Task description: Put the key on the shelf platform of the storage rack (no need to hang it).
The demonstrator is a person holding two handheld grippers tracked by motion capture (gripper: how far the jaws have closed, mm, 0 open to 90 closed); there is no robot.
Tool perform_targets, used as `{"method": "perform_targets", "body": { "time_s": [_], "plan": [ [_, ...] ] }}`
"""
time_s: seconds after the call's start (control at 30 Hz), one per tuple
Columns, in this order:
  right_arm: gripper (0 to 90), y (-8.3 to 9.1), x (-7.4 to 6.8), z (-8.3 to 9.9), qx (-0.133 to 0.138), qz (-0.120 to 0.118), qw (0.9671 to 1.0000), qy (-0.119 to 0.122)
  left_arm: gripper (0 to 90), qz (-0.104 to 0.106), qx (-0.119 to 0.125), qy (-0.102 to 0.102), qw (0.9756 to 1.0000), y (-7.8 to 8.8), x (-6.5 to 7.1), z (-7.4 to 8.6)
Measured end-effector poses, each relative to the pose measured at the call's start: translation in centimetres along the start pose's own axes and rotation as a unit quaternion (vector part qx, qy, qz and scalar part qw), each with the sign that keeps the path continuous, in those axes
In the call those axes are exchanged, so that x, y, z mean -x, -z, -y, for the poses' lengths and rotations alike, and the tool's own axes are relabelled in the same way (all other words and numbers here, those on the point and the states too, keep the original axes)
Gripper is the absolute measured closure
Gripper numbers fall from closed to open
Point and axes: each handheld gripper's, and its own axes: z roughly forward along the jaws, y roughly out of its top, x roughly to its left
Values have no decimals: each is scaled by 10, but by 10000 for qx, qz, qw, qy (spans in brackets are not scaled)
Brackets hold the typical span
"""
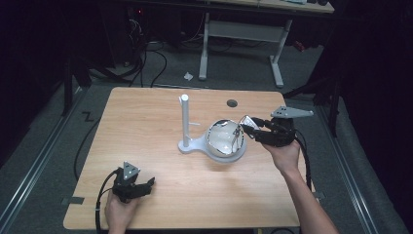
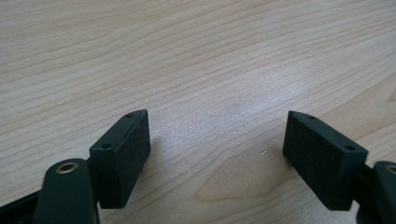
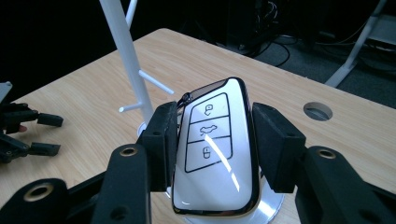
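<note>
This looks like a lab or test room: a bare wooden surface (image 1: 146, 146) stands alone on grey carpet (image 1: 44, 161), with floor rails (image 1: 34, 161) beside it. Behind it, loose cables (image 1: 146, 58) trail under a white-legged desk (image 1: 241, 29), and the surroundings are dark.

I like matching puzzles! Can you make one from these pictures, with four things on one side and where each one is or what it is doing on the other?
Things:
1. glossy white car key fob with black button outlines
2. left gripper
3. white plastic stand with a tall post and side pegs
4. round dark hole in the wooden table

States:
A. upright near the table's middle
B. clamped between black fingers
C. at the table's far edge
D. open, nothing between its fingers, low over bare wood

Pairs: 1-B, 2-D, 3-A, 4-C
</note>
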Motion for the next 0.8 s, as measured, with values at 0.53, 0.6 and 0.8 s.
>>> {"method": "perform_targets", "body": {
  "time_s": [0.53, 0.6, 0.8],
  "plan": [
    [530, -33, 10, 5, -173, 33, 9997, -195, 236, 1, 0, 4, 10000, 0, 0, 0],
    [529, -35, 9, 7, -196, 30, 9996, -194, 236, -1, -2, 5, 10000, 0, 0, 0],
    [528, -45, 6, 9, -348, 56, 9993, -124, 235, -4, -9, -8, 10000, 1, 0, 0]
  ]
}}
